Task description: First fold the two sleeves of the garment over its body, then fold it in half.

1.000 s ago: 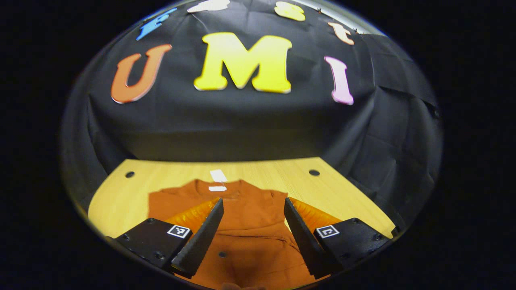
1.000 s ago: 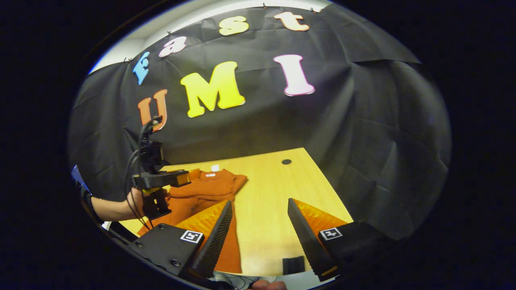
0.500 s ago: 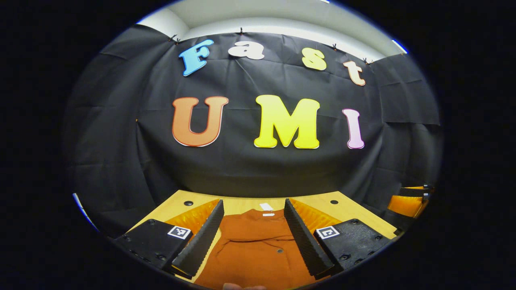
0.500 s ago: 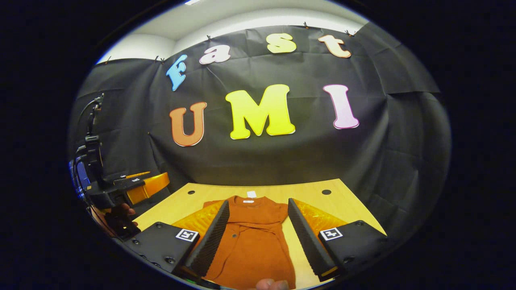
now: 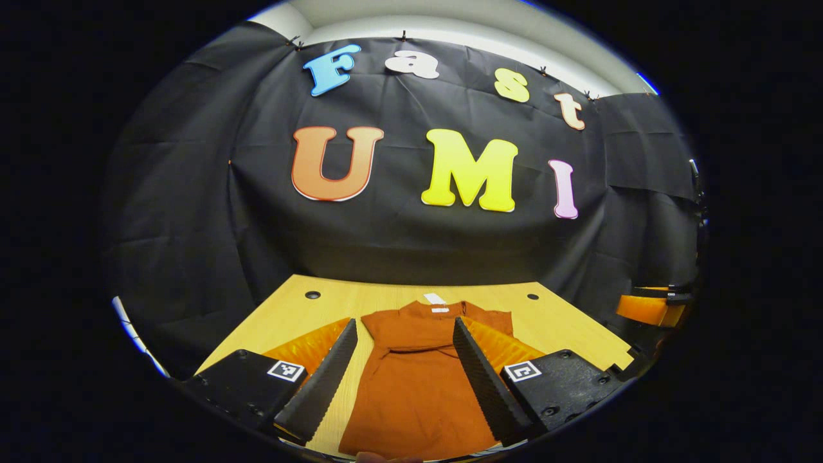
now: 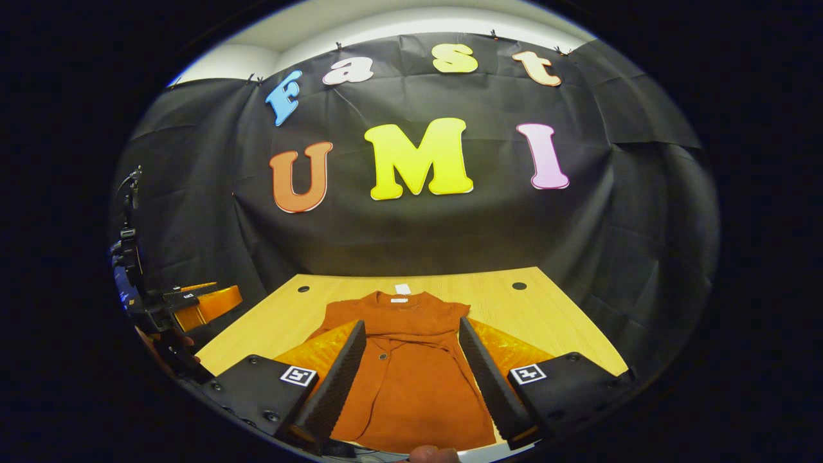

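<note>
You are holding both claws spread above the garment (image 5: 418,379), touching nothing: it is lying flat on the desk (image 5: 289,318), framed between left claw (image 5: 404,379) and right claw (image 6: 411,379).

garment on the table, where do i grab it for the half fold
Judging by its pose, take the garment at the near hem corners, one per tongs, coming from the near edge. It lies flat on the table, sleeves already folded in, collar at the far end, so the hem can lift toward the collar.
</note>
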### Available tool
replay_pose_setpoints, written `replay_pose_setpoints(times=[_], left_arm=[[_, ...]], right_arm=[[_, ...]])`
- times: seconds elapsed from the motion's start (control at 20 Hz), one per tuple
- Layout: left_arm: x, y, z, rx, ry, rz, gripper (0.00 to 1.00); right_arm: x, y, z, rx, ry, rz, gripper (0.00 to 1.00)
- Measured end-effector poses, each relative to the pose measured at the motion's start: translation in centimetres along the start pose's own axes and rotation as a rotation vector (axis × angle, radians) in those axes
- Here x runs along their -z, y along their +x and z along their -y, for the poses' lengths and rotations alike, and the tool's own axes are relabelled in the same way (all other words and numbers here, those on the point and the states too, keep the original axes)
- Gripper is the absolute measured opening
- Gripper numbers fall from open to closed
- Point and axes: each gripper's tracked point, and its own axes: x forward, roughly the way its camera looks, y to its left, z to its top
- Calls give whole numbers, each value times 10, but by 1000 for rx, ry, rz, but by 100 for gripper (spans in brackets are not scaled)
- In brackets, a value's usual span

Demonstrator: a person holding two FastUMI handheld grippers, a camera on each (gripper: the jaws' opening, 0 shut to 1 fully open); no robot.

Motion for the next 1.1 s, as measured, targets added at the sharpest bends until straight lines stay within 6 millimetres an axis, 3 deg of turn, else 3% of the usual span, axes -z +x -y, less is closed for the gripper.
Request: replay_pose_setpoints(times=[0.15, 0.25, 0.45, 0.6, 0.8, 0.95, 1.1], left_arm=[[53, -1, -7, 66, -24, -155, 97], [96, -7, -14, 121, -46, -284, 97], [185, -43, -44, 150, -114, -514, 99], [232, -60, -63, 108, -174, -633, 99], [259, -63, -65, 84, -240, -690, 99], [260, -57, -61, 76, -277, -686, 99], [261, -55, -55, 73, -273, -689, 99]], right_arm=[[41, 3, 23, -20, 3, -115, 93], [78, -1, 48, -14, -7, -212, 93], [149, -18, 99, 46, 38, -380, 93], [191, -21, 118, 85, 87, -462, 93], [241, -14, 125, 115, 120, -544, 94], [269, -7, 123, 128, 87, -589, 93], [276, -2, 116, 134, 60, -609, 94]])
